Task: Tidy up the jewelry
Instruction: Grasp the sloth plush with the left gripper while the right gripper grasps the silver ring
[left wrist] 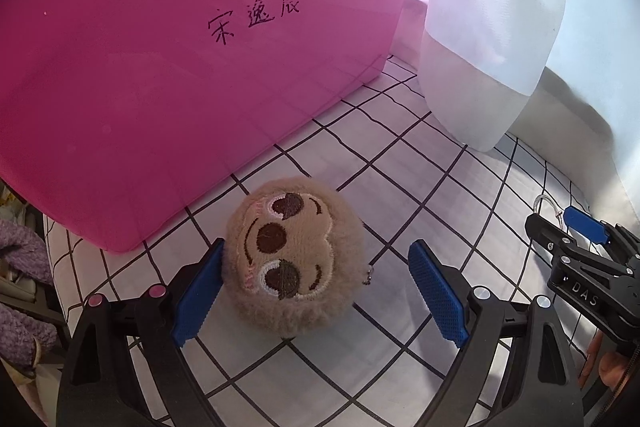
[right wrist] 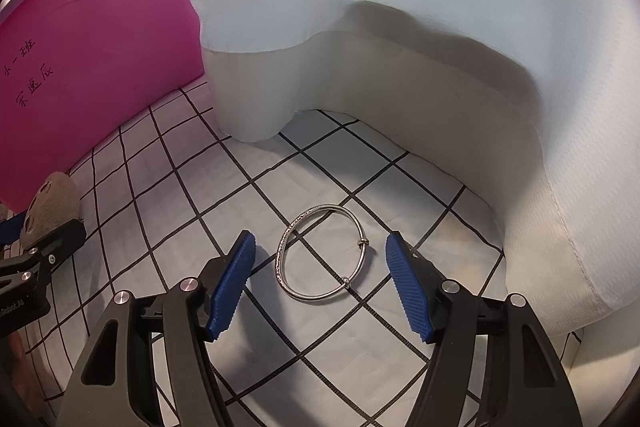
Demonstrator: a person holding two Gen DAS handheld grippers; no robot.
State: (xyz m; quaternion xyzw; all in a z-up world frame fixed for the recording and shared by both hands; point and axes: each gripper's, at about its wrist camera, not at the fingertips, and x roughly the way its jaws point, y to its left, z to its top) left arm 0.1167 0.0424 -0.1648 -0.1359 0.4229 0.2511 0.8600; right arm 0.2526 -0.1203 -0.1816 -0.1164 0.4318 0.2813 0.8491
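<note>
A round tan plush sloth-face charm [left wrist: 295, 259] with a small metal clasp lies on the checked cloth between the open fingers of my left gripper [left wrist: 320, 291]; its left side touches the left blue pad [left wrist: 198, 301]. A silver bangle [right wrist: 322, 253] lies flat on the cloth between the open fingers of my right gripper [right wrist: 320, 285], touching neither pad. The bangle's edge [left wrist: 546, 203] and the right gripper [left wrist: 576, 239] show at the right of the left wrist view. The plush [right wrist: 50, 207] shows at the left of the right wrist view.
A pink plastic bin [left wrist: 192, 67] with handwritten characters stands just behind the plush. A white padded cushion [right wrist: 400, 27] curves around the back and right of the bangle. White cloth with a black grid [right wrist: 224, 187] covers the surface. Purple fuzzy fabric [left wrist: 20, 267] sits at far left.
</note>
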